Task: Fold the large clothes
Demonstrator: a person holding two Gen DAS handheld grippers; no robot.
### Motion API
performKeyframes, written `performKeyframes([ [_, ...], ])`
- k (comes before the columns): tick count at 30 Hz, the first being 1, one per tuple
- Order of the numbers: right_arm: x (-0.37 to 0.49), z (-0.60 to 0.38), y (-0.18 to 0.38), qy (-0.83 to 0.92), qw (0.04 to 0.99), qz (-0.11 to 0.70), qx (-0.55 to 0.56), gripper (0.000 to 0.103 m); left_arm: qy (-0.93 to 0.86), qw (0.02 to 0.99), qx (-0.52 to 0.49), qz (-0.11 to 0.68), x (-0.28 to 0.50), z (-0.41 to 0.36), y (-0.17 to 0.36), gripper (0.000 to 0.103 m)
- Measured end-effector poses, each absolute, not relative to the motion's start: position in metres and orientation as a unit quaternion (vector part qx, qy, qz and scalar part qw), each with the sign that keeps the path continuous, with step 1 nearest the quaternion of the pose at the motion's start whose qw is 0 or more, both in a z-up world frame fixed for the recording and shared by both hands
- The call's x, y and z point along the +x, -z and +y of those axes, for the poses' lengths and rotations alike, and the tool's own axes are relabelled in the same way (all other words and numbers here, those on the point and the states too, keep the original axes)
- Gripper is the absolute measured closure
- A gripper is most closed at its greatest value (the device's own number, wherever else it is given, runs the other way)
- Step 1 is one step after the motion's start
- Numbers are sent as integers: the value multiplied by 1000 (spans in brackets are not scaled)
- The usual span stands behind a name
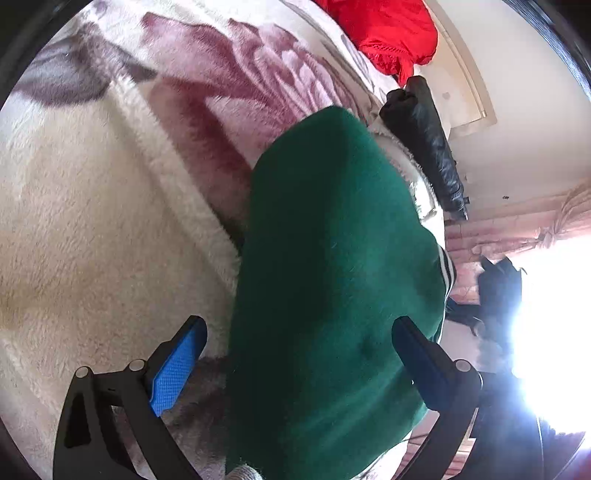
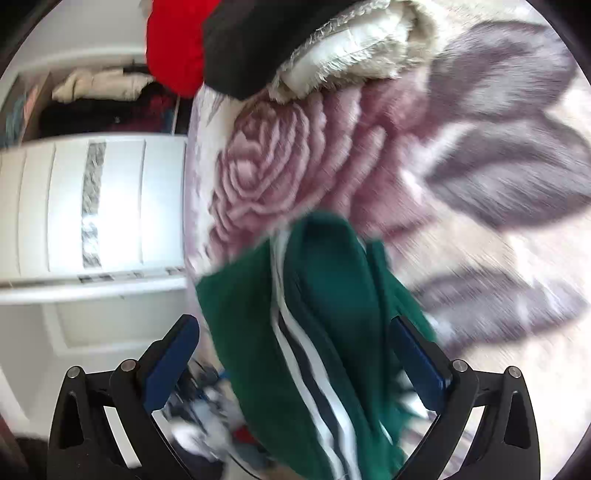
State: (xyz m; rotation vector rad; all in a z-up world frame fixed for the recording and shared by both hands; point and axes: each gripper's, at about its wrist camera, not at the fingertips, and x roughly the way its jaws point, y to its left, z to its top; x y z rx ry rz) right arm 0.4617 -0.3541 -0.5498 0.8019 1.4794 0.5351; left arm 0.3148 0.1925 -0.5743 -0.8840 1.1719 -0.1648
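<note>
Largest item: the bed, covered by a plush floral blanket in cream, pink and grey, which serves as your folding surface. On it lies the task's thing, a green garment with white and dark stripes along one edge, gathered into a thick, narrow bundle with several layers stacked, near the bed's edge. At the far end sit a red garment and a black garment, both loosely heaped and, by the look of them, not yet folded. Beside the bed stands a white cabinet. Smallest: your left claw, released, its blue pads spread to either side of the green bundle without pressing it; your right claw, likewise released and spread wide over the striped edge. Judged progress: the green piece looks mostly folded, perhaps needing one tidy-up; the other two remain.
</note>
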Motion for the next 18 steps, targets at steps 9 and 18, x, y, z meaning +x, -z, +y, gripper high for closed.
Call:
performKeyframes([
  [9, 495, -275, 525, -194, 739, 600, 240, 94, 80, 755, -373, 534, 329, 185, 574, 0],
  [18, 512, -306, 574, -186, 662, 669, 280, 15, 68, 729, -431, 527, 296, 197, 578, 0],
])
